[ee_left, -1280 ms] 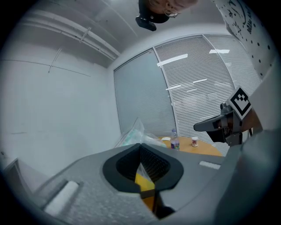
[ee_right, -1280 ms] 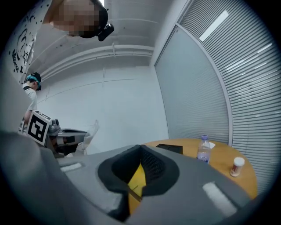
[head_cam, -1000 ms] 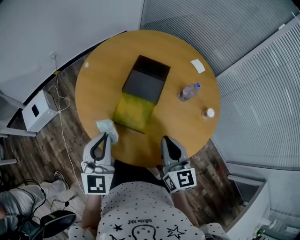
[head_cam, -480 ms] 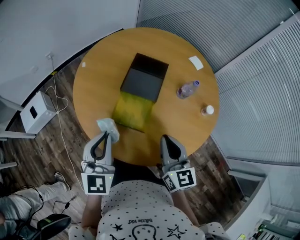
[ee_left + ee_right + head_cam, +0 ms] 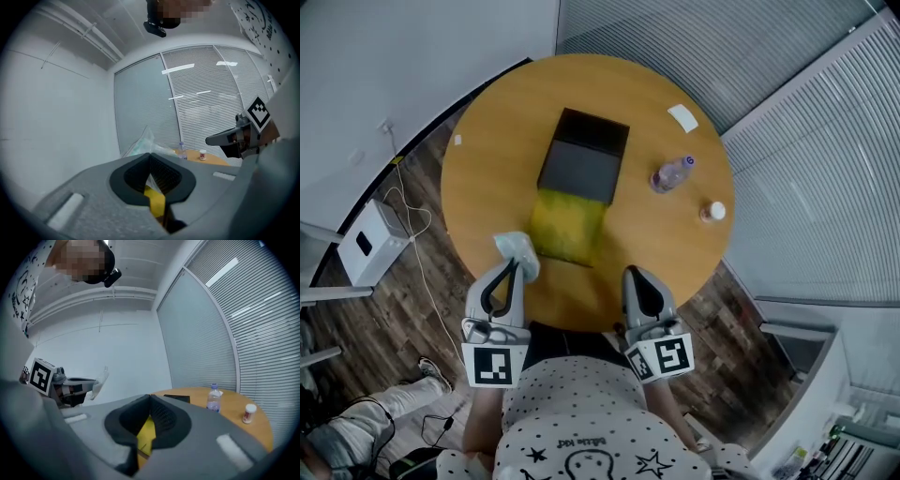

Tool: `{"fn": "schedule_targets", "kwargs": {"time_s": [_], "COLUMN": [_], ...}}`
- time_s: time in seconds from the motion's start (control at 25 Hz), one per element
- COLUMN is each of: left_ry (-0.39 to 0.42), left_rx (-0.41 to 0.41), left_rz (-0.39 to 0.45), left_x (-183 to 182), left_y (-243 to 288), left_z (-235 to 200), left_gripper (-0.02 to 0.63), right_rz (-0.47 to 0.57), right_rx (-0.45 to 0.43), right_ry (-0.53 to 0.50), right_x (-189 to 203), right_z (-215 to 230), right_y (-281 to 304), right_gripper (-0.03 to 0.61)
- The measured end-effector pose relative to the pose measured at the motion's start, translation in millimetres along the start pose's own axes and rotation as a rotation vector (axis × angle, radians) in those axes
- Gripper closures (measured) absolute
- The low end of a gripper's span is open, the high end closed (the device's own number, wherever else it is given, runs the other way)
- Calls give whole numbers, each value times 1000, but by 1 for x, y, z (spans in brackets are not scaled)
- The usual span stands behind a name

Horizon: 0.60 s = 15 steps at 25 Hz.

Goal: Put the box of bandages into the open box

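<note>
Over the near left rim of the round wooden table (image 5: 483, 169), my left gripper (image 5: 517, 269) is shut on a pale green bandage pack in clear wrap (image 5: 514, 249). In the left gripper view the pack (image 5: 143, 143) sticks up from the closed left gripper (image 5: 149, 157). The open box (image 5: 581, 167) is black with a yellow flap (image 5: 567, 225) and sits mid-table, just beyond the pack. My right gripper (image 5: 636, 277) is shut and empty at the near edge, and the right gripper view shows the right gripper (image 5: 150, 399) closed.
A plastic water bottle (image 5: 669, 175) lies right of the box. Further right stands a small white jar (image 5: 711, 212), and a white card (image 5: 682, 118) lies at the far right. A white unit (image 5: 364, 244) and cables sit on the wood floor at the left.
The head view has drifted a little, so the table sits slightly further left and higher in the frame. Both grippers keep their places and the pack stays held.
</note>
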<state>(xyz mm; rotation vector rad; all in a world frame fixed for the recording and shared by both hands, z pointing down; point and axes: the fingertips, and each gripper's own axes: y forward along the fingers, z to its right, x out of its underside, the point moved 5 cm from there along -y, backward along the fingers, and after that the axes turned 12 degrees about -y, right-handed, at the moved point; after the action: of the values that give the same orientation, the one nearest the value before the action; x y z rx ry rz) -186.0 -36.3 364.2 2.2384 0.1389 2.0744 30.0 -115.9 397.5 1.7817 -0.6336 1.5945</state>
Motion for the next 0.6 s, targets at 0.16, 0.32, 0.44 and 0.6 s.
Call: {"fn": "schedule_targets", "kwargs": {"time_s": [0.16,0.32,0.44,0.6], "left_ry": [13,-1,1,5], "left_rx": [34,62,81,107], "left_rz": [-4,-7,-17,-15], "left_x": [-4,-6,-5,-2], "left_y": [5,11,15,20], "left_z": [-4,-11,-13,-15], "left_gripper": [603,603,603,603], "right_rz": [8,7,6,7], "right_rx": [27,60,79,107], "right_ry": [3,4,2,3], "right_x": [-6,-9,-11,-9], "right_z": [-3,-6,-5,-5], "right_y": [3,6,7,8], "right_gripper": [574,574,574,574]}}
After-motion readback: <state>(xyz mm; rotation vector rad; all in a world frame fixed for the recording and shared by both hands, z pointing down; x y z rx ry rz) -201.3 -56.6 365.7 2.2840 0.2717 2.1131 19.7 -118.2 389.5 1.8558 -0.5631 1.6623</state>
